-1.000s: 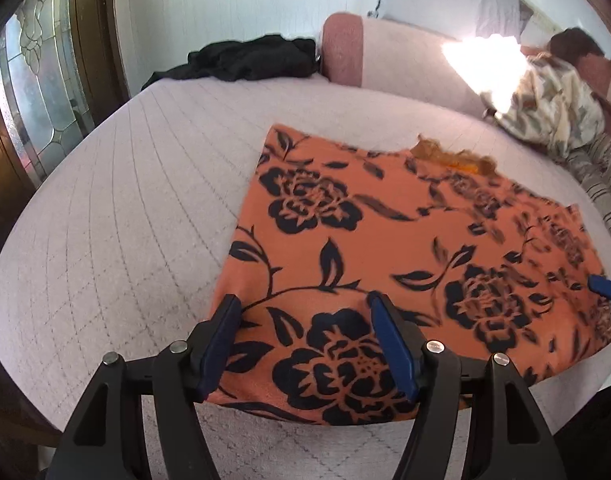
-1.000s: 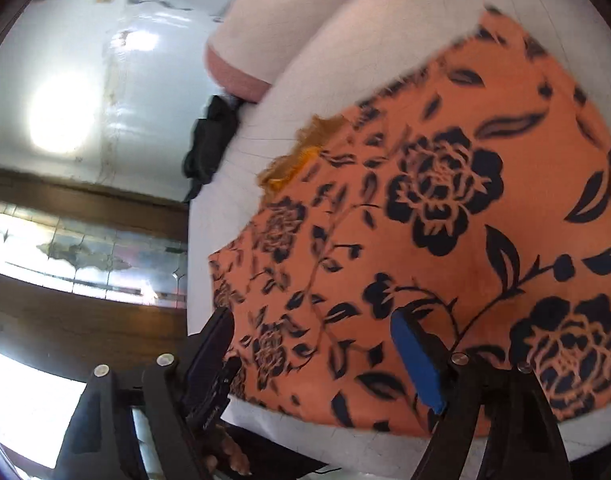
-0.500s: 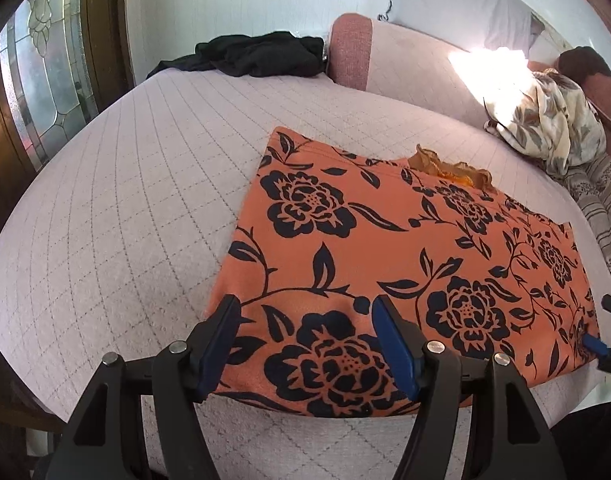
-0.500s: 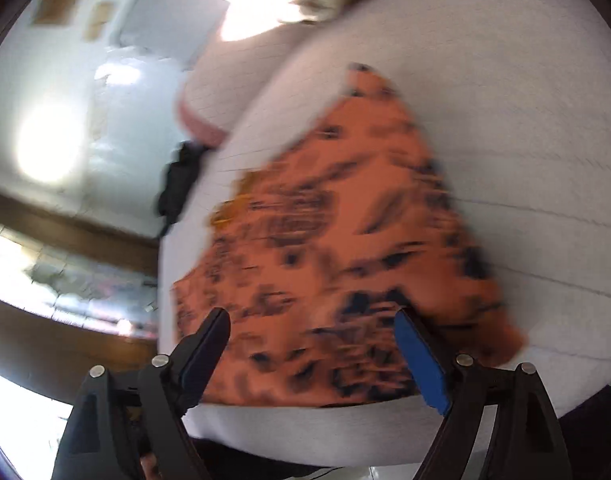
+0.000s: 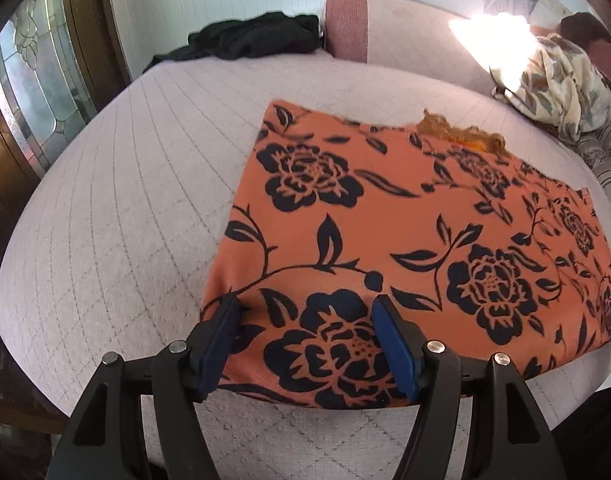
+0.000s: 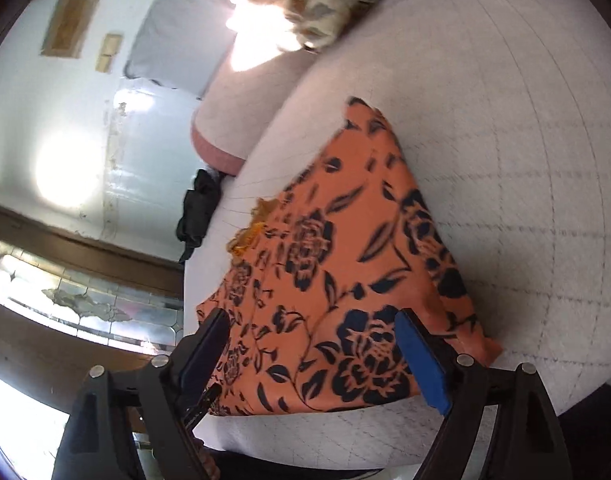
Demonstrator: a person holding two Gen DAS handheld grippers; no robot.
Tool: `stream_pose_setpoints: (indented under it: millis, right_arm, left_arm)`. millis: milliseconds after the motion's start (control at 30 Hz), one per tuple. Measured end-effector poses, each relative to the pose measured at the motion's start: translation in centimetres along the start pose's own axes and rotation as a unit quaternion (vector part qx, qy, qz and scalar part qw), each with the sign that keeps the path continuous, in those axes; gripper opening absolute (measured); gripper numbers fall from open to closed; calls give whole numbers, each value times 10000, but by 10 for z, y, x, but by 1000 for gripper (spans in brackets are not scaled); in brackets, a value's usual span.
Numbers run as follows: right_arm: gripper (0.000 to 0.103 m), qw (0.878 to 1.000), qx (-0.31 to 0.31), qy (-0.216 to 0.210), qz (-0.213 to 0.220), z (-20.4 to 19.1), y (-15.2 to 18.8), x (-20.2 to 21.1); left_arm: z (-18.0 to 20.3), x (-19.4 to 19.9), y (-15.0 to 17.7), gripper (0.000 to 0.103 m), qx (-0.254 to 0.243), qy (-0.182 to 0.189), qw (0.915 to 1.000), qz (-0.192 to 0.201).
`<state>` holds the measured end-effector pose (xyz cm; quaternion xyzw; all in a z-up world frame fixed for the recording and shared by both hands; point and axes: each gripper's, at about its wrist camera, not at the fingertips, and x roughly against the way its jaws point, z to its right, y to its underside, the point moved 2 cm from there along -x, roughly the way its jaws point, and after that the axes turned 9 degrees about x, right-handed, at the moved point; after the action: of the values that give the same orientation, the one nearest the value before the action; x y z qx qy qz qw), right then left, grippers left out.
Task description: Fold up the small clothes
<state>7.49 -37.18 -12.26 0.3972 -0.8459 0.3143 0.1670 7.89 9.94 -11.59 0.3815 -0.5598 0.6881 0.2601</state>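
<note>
Shifted: right gripper (image 6: 311,346), swung toward the cloth's (image 5: 405,248) near right corner, jaws apart, empty. Left gripper (image 5: 305,332): jaws apart over near left hem (likely readying a paired lift). Cloth flat on bed (image 5: 117,200).

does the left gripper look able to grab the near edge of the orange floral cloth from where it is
Probably yes. The left gripper is open, its fingers spread over the near left corner of the orange floral cloth, which lies flat on the quilted bed. Nothing sits between them; it seems to need only a short drop.
</note>
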Motion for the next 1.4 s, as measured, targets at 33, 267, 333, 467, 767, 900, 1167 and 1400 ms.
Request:
stream_pose_setpoints:
  millis: [33, 267, 333, 467, 767, 900, 1167, 1400]
  right_arm:
    - [87, 9998, 54, 169, -31, 1, 0, -7]
    - [88, 9997, 184, 181, 21, 1, 1, -2]
    - [88, 9986, 121, 452, -258, 10, 5, -17]
    - [88, 9995, -27, 328, -21, 8, 3, 0]
    - [88, 9979, 223, 590, -165, 0, 2, -2]
    - [87, 9982, 343, 474, -139, -16, 7, 8]
    - [88, 9967, -605, 43, -535, 2, 64, -5]
    - [89, 9857, -1679, 27, 126, 37, 49, -7]
  left_arm:
    - [0, 6, -2, 69, 58, 73, 9999, 78]
    - [-20, -11, 2, 69, 411, 28, 9990, -191]
    - [-20, 0, -1, 69, 440, 74, 9990, -31]
    - [-18, 8, -5, 69, 441, 146, 9989, 76]
    - [-22, 2, -8, 69, 544, 131, 9984, -43]
    - [-20, 4, -10, 69, 486, 145, 9987, 20]
    - [-11, 17, -13, 69, 504, 264, 9983, 95]
    - [39, 13, -9, 69, 148, 630, 9979, 47]
